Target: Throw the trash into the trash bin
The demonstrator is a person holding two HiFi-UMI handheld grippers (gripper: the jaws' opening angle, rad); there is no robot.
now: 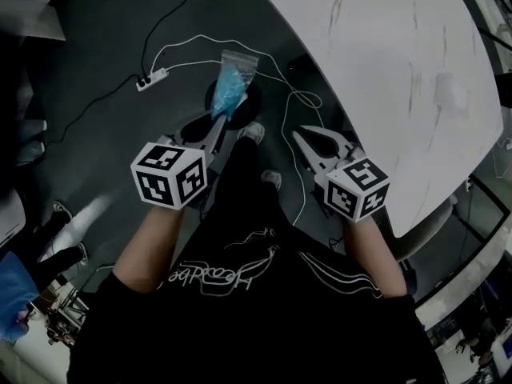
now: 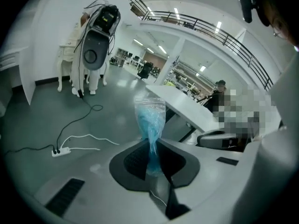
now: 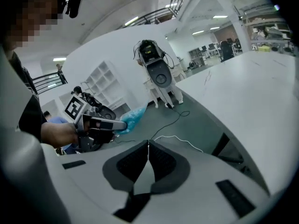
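Left gripper (image 1: 219,121) angled down, pinching bag (image 1: 232,82); right gripper (image 1: 299,135) closed

The trash bag (image 2: 150,120) is showing as thin clear plastic, crinkled and glossy, with something soft and blue bunched inside. The left gripper (image 2: 150,143) is looking like smooth matt grey plastic, its black pads (image 2: 134,161) rough with a fine ribbed grain; the right gripper (image 3: 148,144) is wearing the same finish. Far right, the table (image 1: 400,70) is gleaming white, smooth and marble-veined. The floor (image 1: 104,46) is lying dark, smooth, faintly shiny. Near, the shirt (image 1: 240,318) is reading as black cloth.
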